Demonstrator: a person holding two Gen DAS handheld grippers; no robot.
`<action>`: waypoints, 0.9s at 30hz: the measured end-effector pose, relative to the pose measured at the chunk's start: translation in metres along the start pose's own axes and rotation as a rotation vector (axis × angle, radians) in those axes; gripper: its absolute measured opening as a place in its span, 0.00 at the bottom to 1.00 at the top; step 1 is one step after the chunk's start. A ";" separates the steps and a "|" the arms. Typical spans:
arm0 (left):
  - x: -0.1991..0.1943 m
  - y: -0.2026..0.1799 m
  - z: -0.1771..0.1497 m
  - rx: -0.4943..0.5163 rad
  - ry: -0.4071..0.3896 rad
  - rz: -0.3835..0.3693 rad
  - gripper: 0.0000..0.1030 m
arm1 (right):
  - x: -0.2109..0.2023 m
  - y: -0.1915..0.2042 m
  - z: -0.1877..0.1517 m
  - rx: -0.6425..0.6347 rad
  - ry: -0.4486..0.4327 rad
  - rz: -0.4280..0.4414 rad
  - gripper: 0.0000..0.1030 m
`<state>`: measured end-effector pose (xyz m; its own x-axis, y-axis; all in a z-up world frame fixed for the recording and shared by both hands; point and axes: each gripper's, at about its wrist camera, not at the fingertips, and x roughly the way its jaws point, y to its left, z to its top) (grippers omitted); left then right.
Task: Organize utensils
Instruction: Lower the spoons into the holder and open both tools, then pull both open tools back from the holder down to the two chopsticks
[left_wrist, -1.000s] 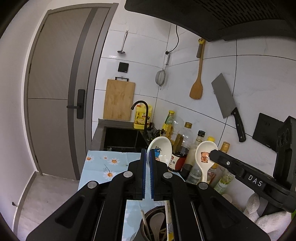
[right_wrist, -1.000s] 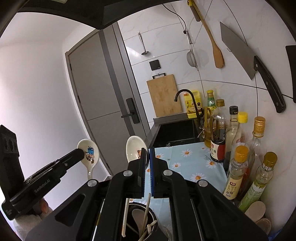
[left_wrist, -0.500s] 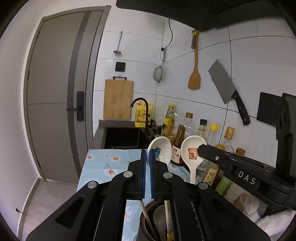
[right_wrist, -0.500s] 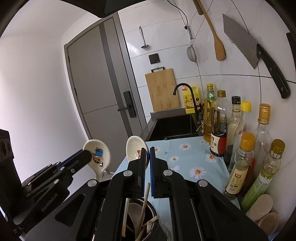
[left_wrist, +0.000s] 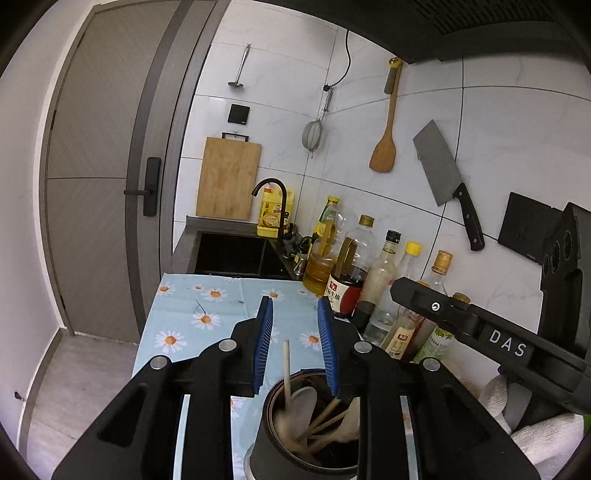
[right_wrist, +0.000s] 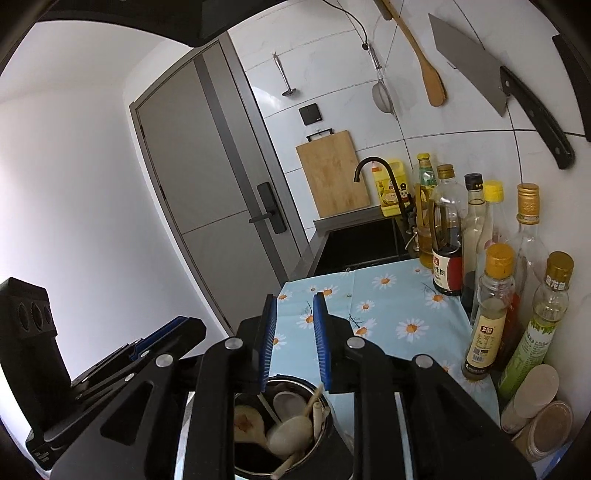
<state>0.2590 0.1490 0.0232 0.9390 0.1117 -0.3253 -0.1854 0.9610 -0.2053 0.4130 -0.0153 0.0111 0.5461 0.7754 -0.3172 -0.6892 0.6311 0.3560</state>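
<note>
Both my tongs stood released above the dark round utensil holder (left_wrist: 295, 439), with the spoons down inside it.

My left tongs (left_wrist: 295, 345) had just been opening, their blue-padded jaws apart with nothing pressed between them; a pale wooden stick (left_wrist: 286, 363) rose from the holder into the gap without touching either pad. My right tongs (right_wrist: 294, 341) had just been opening as well and held nothing. Inside the holder lay white ceramic spoons (right_wrist: 290, 430), one with a picture in its bowl (right_wrist: 246, 422), among wooden chopsticks. The holder stood on my table's light-blue daisy-print cloth (right_wrist: 388, 306), near a row of glass condiment bottles (right_wrist: 489, 314) against the white tiled wall. My gloved hand (left_wrist: 543, 439) showed under the right tongs in the left view.
</note>
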 end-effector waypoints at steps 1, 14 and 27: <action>-0.001 -0.001 0.001 0.001 -0.001 -0.001 0.23 | -0.002 0.000 0.001 0.003 -0.002 0.002 0.21; -0.033 -0.001 0.002 -0.024 -0.008 0.011 0.23 | -0.030 0.018 0.008 -0.035 0.003 0.065 0.21; -0.091 -0.013 -0.003 -0.032 0.025 0.076 0.24 | -0.078 0.041 0.009 -0.049 0.025 0.148 0.29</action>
<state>0.1753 0.1258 0.0528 0.9143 0.1777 -0.3639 -0.2660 0.9412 -0.2086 0.3471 -0.0495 0.0585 0.4251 0.8587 -0.2861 -0.7843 0.5072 0.3571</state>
